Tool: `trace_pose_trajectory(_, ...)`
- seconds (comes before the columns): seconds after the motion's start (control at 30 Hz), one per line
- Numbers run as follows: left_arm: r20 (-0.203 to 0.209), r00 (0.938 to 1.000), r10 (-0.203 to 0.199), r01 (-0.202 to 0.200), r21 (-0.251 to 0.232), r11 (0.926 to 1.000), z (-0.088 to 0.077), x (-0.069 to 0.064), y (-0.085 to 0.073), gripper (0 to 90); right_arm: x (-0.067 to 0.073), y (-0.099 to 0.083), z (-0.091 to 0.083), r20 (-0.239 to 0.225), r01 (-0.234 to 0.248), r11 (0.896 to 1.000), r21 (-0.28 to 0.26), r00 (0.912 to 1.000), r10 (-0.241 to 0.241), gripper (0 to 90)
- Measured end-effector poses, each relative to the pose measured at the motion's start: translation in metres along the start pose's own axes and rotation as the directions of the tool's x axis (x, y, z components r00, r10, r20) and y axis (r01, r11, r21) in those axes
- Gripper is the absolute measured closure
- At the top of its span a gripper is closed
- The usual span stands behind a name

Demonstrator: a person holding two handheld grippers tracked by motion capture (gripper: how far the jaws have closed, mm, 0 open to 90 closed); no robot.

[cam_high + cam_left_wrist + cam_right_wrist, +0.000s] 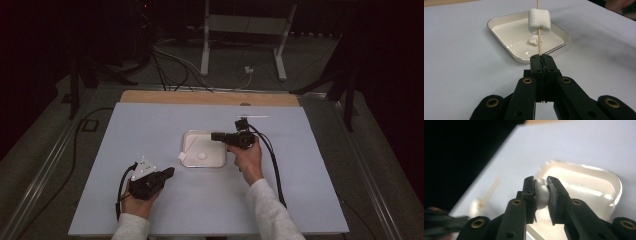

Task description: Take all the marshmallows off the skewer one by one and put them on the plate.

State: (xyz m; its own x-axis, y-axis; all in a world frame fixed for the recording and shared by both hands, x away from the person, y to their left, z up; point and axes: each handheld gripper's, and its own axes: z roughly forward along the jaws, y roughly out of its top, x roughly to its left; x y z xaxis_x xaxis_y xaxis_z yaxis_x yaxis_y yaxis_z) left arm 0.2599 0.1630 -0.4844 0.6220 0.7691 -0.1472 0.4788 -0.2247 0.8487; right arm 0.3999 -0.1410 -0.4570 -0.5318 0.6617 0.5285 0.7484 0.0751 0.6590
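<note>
high view: above, looking forward-down | gripper views: low, close, along jaws | shared: tray [216, 162] [506, 45] [599, 192]

No legible text, label, brand, number or sign in any view. Desk [150, 135] surface plain, unprinted. Tray [499, 22] rim and wall bare (bright marks there are light reflections, not characters). Black jaws carry brass-coloured rivets, no lettering. Grey plate [144, 168] atop left gripper [169, 172] shows few dark dots, too small to read as characters. Dark background holds stands and cables, nothing readable.
</note>
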Motion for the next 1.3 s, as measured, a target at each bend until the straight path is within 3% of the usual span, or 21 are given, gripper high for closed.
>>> trace_pose_trajectory(0.03, 0.002, 1.0000, -0.002, 0.002, -0.001, 1.0000, 0.000, 0.000, 0.000, 90.0, 0.001, -0.003, 0.006, 0.028, 0.020, 1.000, 0.024, 0.9994, -0.020, 71.2)
trace_pose_trajectory(0.2, -0.002, 1.0000, -0.004, 0.004, 0.004, 1.0000, 0.002, 0.001, 0.000, 90.0, -0.001, -0.009, 0.020, 0.043, 0.023, 0.997, 0.080, 0.9987, -0.026, 57.5)
trace_pose_trajectory(0.43, -0.002, 1.0000, -0.007, 0.007, 0.015, 0.9999, 0.008, -0.001, 0.001, 90.0, -0.004, -0.014, 0.022, 0.074, 0.010, 0.995, 0.094, 0.9971, -0.017, 45.5)
trace_pose_trajectory(0.53, -0.005, 0.9999, -0.009, 0.009, 0.017, 0.9998, 0.011, -0.002, 0.001, 90.0, -0.003, -0.015, 0.020, 0.051, 0.003, 0.997, 0.081, 0.9987, -0.007, 41.1)
trace_pose_trajectory(0.77, -0.008, 0.9999, -0.007, 0.007, 0.016, 0.9998, 0.016, -0.005, 0.003, 90.0, 0.006, -0.019, 0.015, -0.068, -0.024, 0.999, 0.046, 0.9973, 0.027, 34.1)
trace_pose_trajectory(1.1, -0.008, 0.9999, -0.006, 0.006, 0.000, 1.0000, 0.017, -0.009, 0.005, 90.0, 0.019, -0.023, 0.011, -0.202, -0.043, 0.999, 0.031, 0.9783, 0.048, 27.4)
trace_pose_trajectory(1.3, -0.004, 1.0000, -0.006, 0.006, -0.010, 0.9999, 0.017, -0.011, 0.006, 90.0, 0.026, -0.027, 0.017, -0.224, -0.049, 0.998, 0.043, 0.9729, 0.057, 29.1)
